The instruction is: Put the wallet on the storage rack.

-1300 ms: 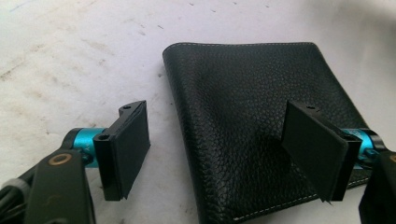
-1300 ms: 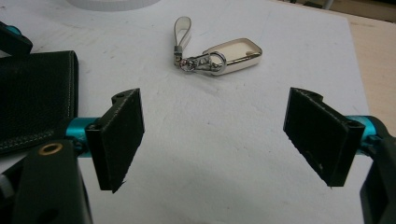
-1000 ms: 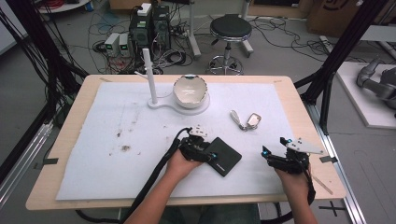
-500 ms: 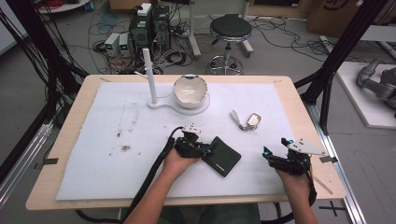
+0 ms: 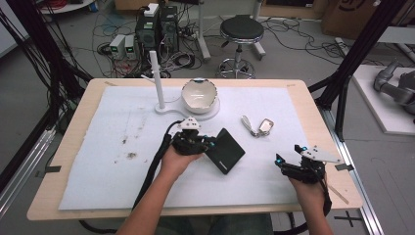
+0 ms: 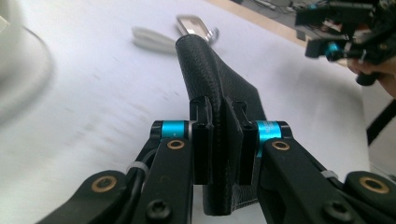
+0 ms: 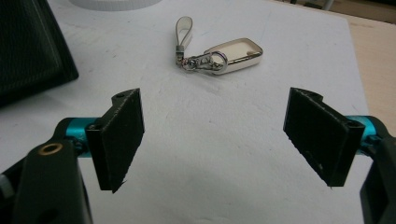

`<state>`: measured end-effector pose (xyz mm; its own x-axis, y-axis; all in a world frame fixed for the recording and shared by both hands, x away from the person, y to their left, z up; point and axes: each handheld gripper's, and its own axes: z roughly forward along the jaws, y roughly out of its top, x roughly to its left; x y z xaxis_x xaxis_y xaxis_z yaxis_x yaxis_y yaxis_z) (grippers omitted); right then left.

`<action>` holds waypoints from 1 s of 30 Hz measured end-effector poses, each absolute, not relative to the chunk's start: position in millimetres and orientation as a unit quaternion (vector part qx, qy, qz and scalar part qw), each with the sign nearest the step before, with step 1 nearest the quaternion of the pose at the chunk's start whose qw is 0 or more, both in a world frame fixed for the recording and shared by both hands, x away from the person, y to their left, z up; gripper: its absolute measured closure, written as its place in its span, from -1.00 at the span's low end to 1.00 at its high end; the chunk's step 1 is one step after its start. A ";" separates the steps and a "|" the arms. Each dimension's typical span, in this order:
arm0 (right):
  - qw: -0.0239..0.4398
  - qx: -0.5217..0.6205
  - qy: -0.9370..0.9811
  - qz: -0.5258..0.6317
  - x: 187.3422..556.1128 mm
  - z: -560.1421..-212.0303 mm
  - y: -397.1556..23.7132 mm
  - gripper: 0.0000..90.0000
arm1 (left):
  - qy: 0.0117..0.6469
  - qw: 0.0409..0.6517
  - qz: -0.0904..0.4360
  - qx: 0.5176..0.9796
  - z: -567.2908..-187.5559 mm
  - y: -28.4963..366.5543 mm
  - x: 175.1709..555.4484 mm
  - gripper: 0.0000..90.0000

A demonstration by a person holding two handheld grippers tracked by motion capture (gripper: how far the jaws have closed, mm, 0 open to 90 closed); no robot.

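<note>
Black leather wallet (image 5: 224, 150), just the one, pinched at its near edge between the clamped pads of the left gripper (image 5: 209, 144), lying mid-table on the white sheet (image 5: 98, 161) and seen edge-on in the left gripper view (image 6: 219, 93). Over on the right, right gripper (image 5: 288, 160) hanging near the table's front edge with both pads spread wide on nothing (image 7: 212, 135). Beyond: one key fob (image 5: 258, 126) on its strap, one white bowl (image 5: 199, 95), one white post (image 5: 157, 81).
</note>
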<state>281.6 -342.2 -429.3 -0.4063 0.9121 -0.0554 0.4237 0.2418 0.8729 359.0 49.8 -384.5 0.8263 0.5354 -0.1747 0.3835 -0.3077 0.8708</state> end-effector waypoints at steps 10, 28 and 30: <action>0.294 0.454 0.734 0.411 282.5 -430.8 -339.8 -0.54 | 0.290 0.516 0.133 0.795 -342.0 73.3 373.8 0.81; 0.288 0.457 0.734 0.412 283.8 -433.1 -338.9 -0.54 | 0.270 0.496 0.198 0.801 -291.6 74.6 412.7 0.81; 0.287 0.459 0.733 0.412 283.9 -433.2 -339.4 -0.54 | 0.272 0.492 0.203 0.801 -290.4 74.6 423.2 0.81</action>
